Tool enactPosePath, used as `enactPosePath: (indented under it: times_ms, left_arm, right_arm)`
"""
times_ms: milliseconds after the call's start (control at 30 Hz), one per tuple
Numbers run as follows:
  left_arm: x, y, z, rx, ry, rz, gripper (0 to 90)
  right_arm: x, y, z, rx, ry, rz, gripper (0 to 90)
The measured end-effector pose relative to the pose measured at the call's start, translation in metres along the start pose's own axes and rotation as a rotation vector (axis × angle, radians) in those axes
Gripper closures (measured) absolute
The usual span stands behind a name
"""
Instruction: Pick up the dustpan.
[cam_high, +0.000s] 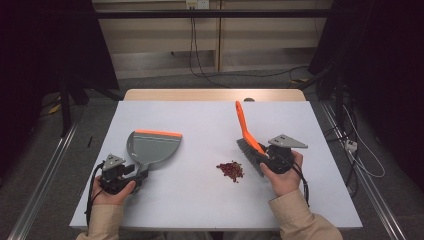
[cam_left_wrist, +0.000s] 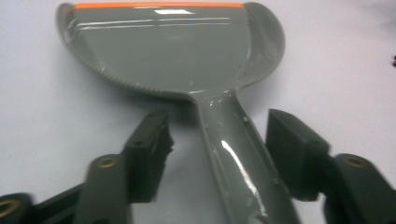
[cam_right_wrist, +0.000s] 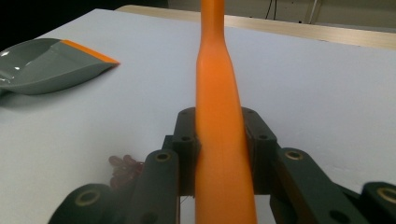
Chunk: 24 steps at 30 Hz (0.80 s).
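The grey dustpan (cam_left_wrist: 173, 51) lies flat on the desk (cam_high: 200, 200), its handle between the left gripper's (cam_left_wrist: 217, 140) fingers, which stand apart beside it. The right gripper's (cam_right_wrist: 219, 140) fingers clamp the orange brush (cam_right_wrist: 217, 93) handle, near red bits (cam_high: 230, 170).

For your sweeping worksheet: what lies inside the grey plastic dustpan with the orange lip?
The grey plastic dustpan holds nothing visible; its scoop is bare and shiny. The small pile of red bits lies apart on the white table. Its underside is hidden.

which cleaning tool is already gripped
The orange-handled brush: the right hand-held gripper clamps its handle. The grey dustpan handle lies between unclosed jaws.
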<state>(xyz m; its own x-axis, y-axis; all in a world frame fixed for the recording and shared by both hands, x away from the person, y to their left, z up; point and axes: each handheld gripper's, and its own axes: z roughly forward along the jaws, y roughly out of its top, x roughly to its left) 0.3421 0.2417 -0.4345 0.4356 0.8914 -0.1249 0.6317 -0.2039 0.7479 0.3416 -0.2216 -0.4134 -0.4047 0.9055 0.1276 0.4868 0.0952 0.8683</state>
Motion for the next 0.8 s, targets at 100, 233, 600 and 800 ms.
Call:
enactPosePath:
  times_ms: [100,233,600,800]
  left_arm:
    - [0.001,0.005,0.001,0.027,0.038,0.001,53.2]
    - [-0.002,0.01,0.01,0.068,0.054,0.02,54.9]
    - [-0.001,0.015,0.027,0.154,0.051,0.043,62.4]
    - [0.002,0.017,0.021,0.128,0.039,0.046,62.9]
  right_arm:
    - [0.0,0.0,0.0,0.005,-0.008,0.004,71.0]
    - [0.001,0.0,0.001,0.004,-0.001,-0.003,71.0]
    - [-0.001,-0.001,0.0,0.002,0.004,0.004,70.9]
    - [0.0,0.0,0.0,0.0,0.011,0.002,70.9]
